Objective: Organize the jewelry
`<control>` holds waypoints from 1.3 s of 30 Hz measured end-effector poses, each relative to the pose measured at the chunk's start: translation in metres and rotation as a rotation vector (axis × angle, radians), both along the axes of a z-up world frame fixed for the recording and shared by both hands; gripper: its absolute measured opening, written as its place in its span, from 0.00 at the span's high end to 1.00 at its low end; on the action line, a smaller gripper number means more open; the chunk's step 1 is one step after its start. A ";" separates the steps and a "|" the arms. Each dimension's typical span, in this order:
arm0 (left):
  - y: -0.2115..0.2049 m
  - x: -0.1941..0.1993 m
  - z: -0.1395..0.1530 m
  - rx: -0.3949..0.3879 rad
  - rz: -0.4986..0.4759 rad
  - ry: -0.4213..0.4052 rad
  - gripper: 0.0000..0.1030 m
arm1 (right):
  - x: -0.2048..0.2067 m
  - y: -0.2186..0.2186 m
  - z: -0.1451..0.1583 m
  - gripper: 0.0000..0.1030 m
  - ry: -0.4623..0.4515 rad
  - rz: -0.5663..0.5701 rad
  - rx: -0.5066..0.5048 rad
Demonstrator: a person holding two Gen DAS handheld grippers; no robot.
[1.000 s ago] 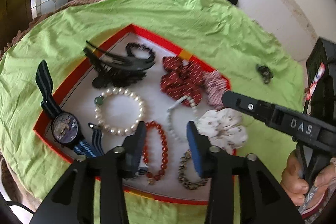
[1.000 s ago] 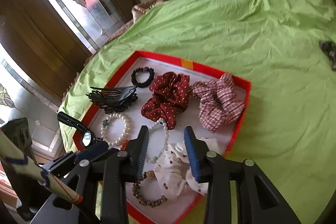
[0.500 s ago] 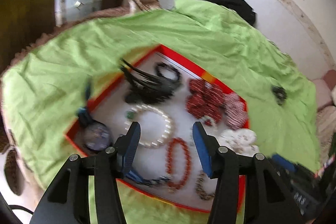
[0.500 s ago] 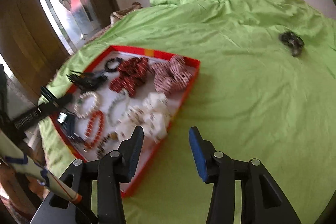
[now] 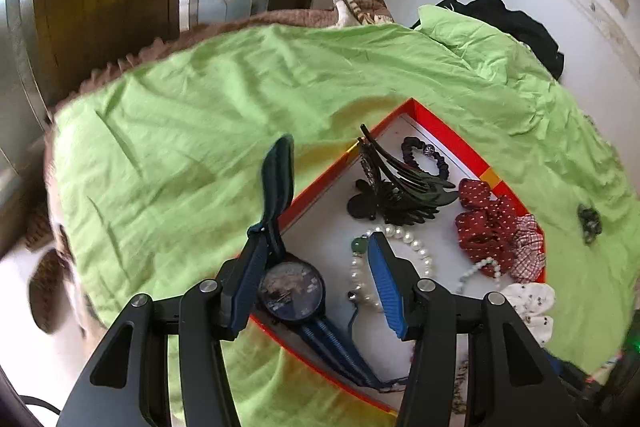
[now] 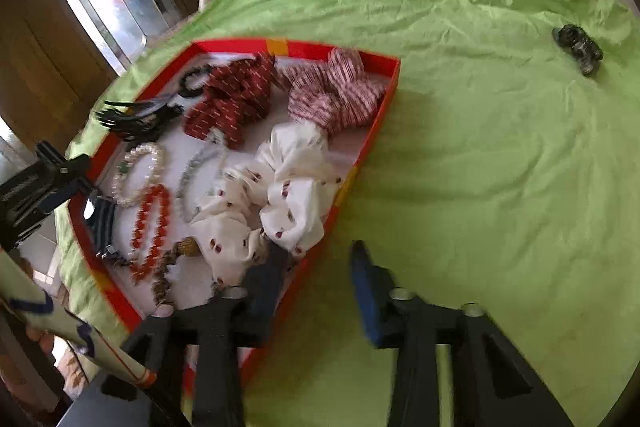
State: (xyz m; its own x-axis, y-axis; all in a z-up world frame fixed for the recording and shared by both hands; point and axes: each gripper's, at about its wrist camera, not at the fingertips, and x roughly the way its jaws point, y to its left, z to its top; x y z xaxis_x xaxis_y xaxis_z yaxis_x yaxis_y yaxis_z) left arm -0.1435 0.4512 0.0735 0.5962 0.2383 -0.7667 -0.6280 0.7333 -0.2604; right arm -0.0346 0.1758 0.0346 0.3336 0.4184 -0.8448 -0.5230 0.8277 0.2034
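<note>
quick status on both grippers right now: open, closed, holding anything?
Left gripper: jaws open around the watch, not clamped; they have just been opening.
Right gripper: jaws open, straddling the red tray wall, holding nothing; they have just been closing.

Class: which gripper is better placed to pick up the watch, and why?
Left. The left gripper has its open jaws either side of the watch; the right gripper straddles the tray's far edge.

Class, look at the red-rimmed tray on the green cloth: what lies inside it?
Inside the tray: watch, pearl bracelet, red bead bracelet, black hair claw, and red, checked and white scrunchies. Anything under the scrunchies is hidden.
</note>
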 end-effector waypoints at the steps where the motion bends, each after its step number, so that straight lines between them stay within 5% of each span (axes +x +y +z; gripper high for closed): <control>1: -0.001 0.000 0.000 -0.004 -0.003 -0.006 0.50 | 0.002 0.001 -0.001 0.77 0.008 -0.005 0.002; 5: -0.016 0.009 -0.001 0.033 -0.061 0.015 0.50 | -0.002 -0.005 0.008 0.89 -0.050 -0.057 -0.036; 21: -0.129 0.055 -0.007 0.075 -0.446 0.047 0.50 | 0.007 -0.117 0.011 0.90 -0.077 -0.233 -0.108; 26: -0.145 0.041 0.004 0.171 -0.464 0.012 0.50 | -0.005 -0.125 0.018 0.85 -0.100 -0.221 -0.049; 30: -0.147 0.014 0.027 0.272 -0.389 -0.090 0.50 | -0.033 -0.131 0.032 0.78 -0.137 -0.223 0.012; 31: -0.147 0.006 0.034 0.311 -0.354 -0.119 0.48 | -0.039 -0.129 0.036 0.74 -0.156 -0.220 0.012; 34: -0.152 -0.020 0.052 0.377 -0.260 -0.196 0.20 | -0.069 -0.131 0.050 0.61 -0.236 -0.202 0.007; 39: -0.161 -0.073 0.073 0.459 -0.160 -0.315 0.00 | -0.106 -0.124 0.059 0.47 -0.258 -0.164 0.016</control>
State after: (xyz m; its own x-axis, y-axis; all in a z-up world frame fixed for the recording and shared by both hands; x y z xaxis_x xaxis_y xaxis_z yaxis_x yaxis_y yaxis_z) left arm -0.2163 0.2902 0.1462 0.8349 0.3929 -0.3854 -0.4440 0.8946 -0.0500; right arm -0.1410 0.0516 0.0941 0.6007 0.3538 -0.7169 -0.4185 0.9032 0.0950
